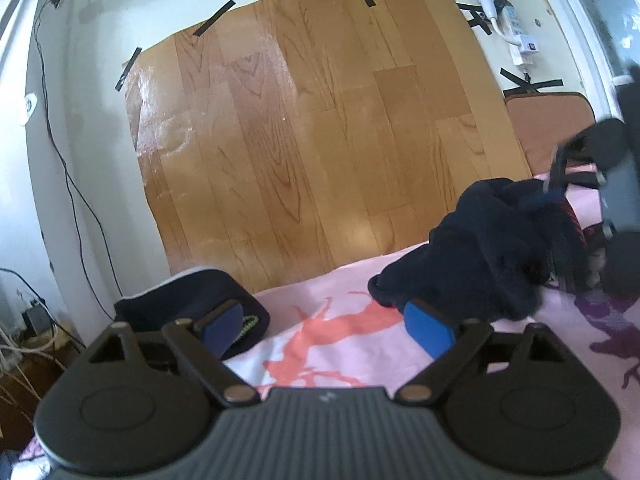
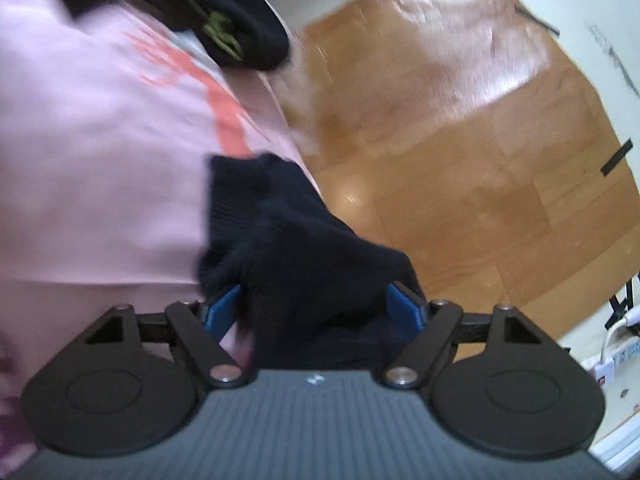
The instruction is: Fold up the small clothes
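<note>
While the right gripper (image 2: pixel 316 308) stood parted around the dark garment (image 2: pixel 296 248), its long axis ran toward eleven o'clock over the pink sheet (image 2: pixel 100 160); the left gripper (image 1: pixel 326 326) gaped empty, open sheet ahead.

left gripper (image 1: pixel 326 326) spread wide, right gripper (image 2: pixel 314 306) part-open

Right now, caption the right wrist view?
Right gripper straddles a dark sock on the pink sheet.
</note>
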Demonstrator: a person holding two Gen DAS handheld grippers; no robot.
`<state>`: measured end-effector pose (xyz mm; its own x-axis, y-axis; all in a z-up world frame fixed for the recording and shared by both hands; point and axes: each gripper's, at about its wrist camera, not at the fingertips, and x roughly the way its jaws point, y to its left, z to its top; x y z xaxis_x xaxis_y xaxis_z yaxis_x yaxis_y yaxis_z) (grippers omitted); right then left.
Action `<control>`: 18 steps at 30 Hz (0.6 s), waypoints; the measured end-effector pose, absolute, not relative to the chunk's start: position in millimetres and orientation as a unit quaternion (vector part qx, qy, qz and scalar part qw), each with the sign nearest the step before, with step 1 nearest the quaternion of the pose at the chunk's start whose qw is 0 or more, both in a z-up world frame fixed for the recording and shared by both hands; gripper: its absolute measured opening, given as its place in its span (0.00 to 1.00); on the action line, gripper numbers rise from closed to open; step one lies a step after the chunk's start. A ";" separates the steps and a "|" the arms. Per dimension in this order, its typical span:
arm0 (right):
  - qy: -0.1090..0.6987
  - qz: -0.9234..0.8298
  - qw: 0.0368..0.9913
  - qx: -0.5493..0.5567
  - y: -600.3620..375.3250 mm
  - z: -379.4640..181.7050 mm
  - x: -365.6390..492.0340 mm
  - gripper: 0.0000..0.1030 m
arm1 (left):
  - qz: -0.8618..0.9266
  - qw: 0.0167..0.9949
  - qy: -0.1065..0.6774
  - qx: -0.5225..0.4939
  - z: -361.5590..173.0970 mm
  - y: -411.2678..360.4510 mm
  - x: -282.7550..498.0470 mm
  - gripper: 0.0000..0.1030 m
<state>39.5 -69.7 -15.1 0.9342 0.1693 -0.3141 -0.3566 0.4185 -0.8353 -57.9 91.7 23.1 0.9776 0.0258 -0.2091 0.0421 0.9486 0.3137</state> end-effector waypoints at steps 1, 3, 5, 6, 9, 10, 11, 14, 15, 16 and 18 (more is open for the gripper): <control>0.107 0.159 0.845 -0.499 -71.8 -7.4 46.6 0.17 | -0.004 0.981 0.106 0.165 22.2 90.7 -57.4 0.88; 0.101 0.151 0.877 -0.444 -79.6 16.6 44.8 0.11 | -0.005 0.978 0.109 0.177 20.5 85.6 -53.1 0.88; 0.070 0.133 0.906 -0.395 -90.6 52.2 38.8 0.10 | -0.015 0.975 0.111 0.190 18.4 76.1 -47.0 0.88; 0.061 0.129 0.919 -0.369 -96.4 69.1 37.5 0.10 | -0.025 0.974 0.109 0.199 17.6 68.8 -43.5 0.88; 0.030 0.115 0.938 -0.325 -112.4 111.1 30.2 0.10 | -0.055 0.967 0.097 0.228 15.5 45.1 -35.7 0.88; 0.018 0.106 0.941 -0.322 -116.0 121.3 28.3 0.09 | -0.062 0.966 0.092 0.235 15.1 37.6 -33.5 0.88; 0.007 0.098 0.944 -0.316 -121.0 133.8 25.7 0.09 | -0.067 0.965 0.090 0.238 15.2 30.0 -30.9 0.88; -0.020 0.083 0.952 -0.295 -131.6 162.7 20.6 0.09 | -0.078 0.963 0.079 0.244 16.8 12.1 -25.2 0.88; -0.030 0.077 0.952 -0.295 -135.1 169.5 15.6 0.09 | -0.079 0.963 0.073 0.247 18.8 7.7 -23.0 0.88; -0.040 0.071 0.952 -0.295 -138.8 174.8 11.0 0.09 | -0.079 0.963 0.067 0.250 20.9 2.6 -20.8 0.89; -0.054 0.060 0.952 -0.296 -147.4 180.8 3.5 0.08 | -0.083 0.963 0.055 0.250 29.1 -6.9 -16.7 0.89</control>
<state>3.5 -147.4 180.8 0.9870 0.1463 0.0666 -0.0827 0.8173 -0.5702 -16.7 -6.9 29.1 0.9802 -0.1317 -0.1476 0.1869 0.8610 0.4730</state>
